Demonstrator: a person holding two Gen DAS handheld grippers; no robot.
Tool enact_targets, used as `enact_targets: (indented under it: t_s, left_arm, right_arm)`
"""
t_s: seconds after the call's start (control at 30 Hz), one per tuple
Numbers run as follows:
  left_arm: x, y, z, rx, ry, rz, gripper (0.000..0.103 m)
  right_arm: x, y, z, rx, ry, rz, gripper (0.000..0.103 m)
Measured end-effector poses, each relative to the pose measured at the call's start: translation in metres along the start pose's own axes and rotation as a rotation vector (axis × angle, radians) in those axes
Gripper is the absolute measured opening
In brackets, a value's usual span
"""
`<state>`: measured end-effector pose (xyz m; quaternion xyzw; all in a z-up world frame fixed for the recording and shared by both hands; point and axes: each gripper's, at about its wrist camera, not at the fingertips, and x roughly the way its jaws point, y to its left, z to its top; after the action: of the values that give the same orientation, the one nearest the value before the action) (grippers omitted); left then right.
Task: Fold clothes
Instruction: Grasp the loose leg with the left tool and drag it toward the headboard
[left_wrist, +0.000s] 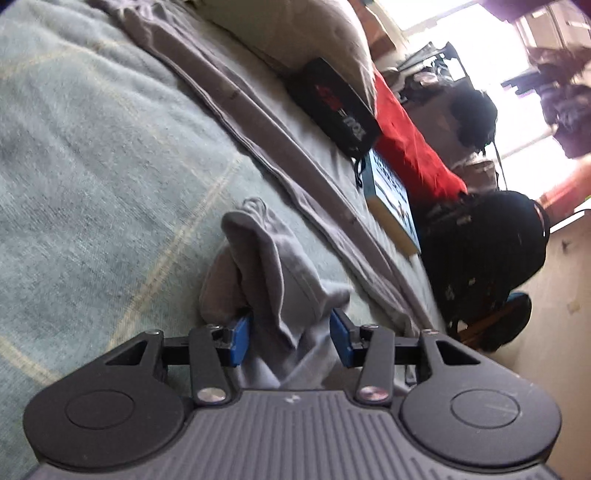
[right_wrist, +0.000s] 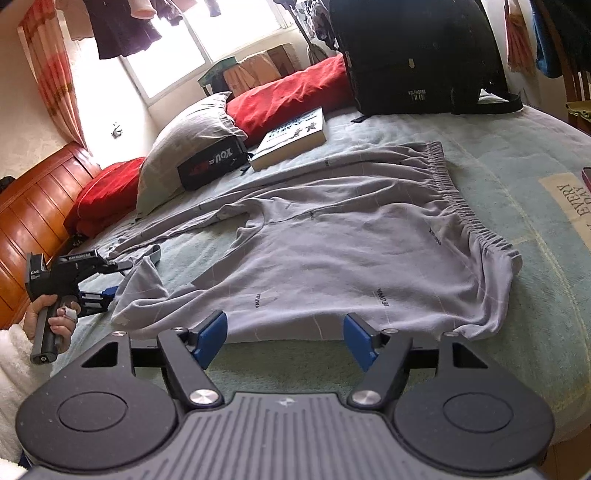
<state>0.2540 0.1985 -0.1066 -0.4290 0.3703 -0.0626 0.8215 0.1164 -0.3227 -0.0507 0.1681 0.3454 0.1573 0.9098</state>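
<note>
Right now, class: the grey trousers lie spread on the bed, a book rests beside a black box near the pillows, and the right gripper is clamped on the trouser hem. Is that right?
Not quite. The right gripper is open and holds nothing; the right wrist view shows the grey trousers just beyond its pads. The left gripper has the hem. The book and black box are as stated.

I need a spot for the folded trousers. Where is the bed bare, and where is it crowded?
Bare blanket lies to the right of the grey trousers, between their waistband and the bed edge, and in the near strip by the right gripper. The far side is crowded: book, black box, pillows, backpack. The left gripper holds a trouser leg.
</note>
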Motion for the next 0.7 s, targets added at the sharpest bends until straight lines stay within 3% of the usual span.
enact_targets:
  t_s: [0.17,0.3,0.37,0.43,0.53,0.7]
  left_arm:
    - [0.012,0.001,0.0,-0.027,-0.04,-0.005,0.045]
    - [0.018,-0.008,-0.013,0.022,-0.046,-0.009,0.045]
    - [0.019,-0.016,-0.016,0.066,-0.053,0.031,0.04]
    - [0.022,-0.02,-0.014,0.09,-0.052,0.084,0.002]
    - [0.017,-0.017,-0.012,0.065,-0.065,0.086,0.0]
    - [-0.019,-0.022,-0.009,0.104,-0.143,0.069,0.0]
  right_arm:
    - [0.009,0.003,0.003,-0.004,0.009,0.015,0.074]
    - [0.015,0.009,0.0,-0.01,0.022,0.032,0.074]
    - [0.018,0.011,-0.002,-0.009,0.028,0.034,0.074]
    - [0.019,0.013,-0.004,-0.005,0.033,0.031,0.074]
    - [0.014,0.017,-0.005,-0.011,0.024,0.03,0.075]
    - [0.001,0.018,-0.004,-0.023,-0.002,0.013,0.076]
